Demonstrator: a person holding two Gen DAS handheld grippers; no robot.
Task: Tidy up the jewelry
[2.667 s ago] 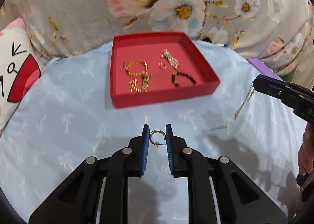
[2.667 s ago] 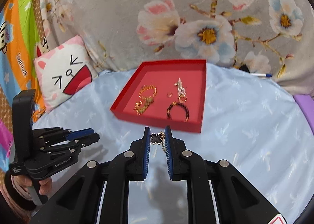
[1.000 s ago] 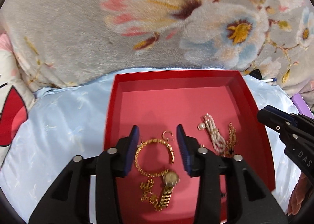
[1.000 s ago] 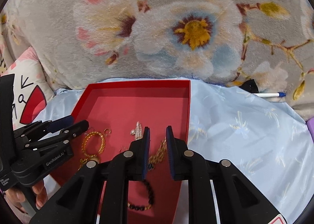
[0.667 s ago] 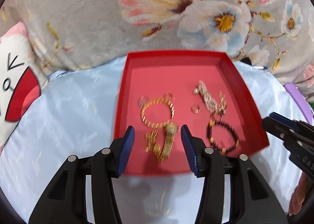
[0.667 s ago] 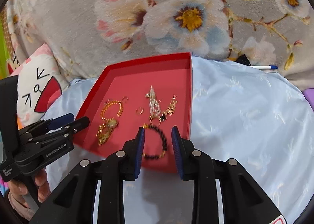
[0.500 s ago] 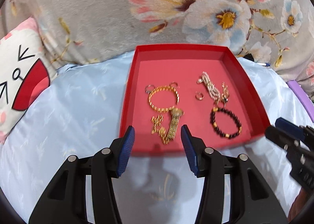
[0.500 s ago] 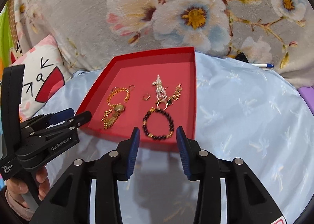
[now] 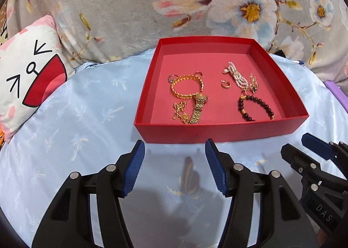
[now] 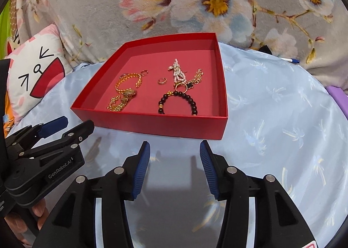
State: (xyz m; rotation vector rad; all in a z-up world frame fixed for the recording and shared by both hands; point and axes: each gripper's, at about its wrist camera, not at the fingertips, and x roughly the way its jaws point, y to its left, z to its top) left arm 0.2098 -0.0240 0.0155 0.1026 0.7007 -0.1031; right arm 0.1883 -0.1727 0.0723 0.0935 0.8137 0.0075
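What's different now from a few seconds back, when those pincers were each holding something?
Both let go: the left hand-held gripper left its gold hoop, the right hand-held gripper its clover chain, in the red tray. Both have backed off, jaws just opening, empty. Tray and black bead bracelet stayed put.

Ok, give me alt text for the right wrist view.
A red tray on a pale blue cloth holds gold chains, a pearl piece and a black bead bracelet. The open, empty right tool is in front of it.
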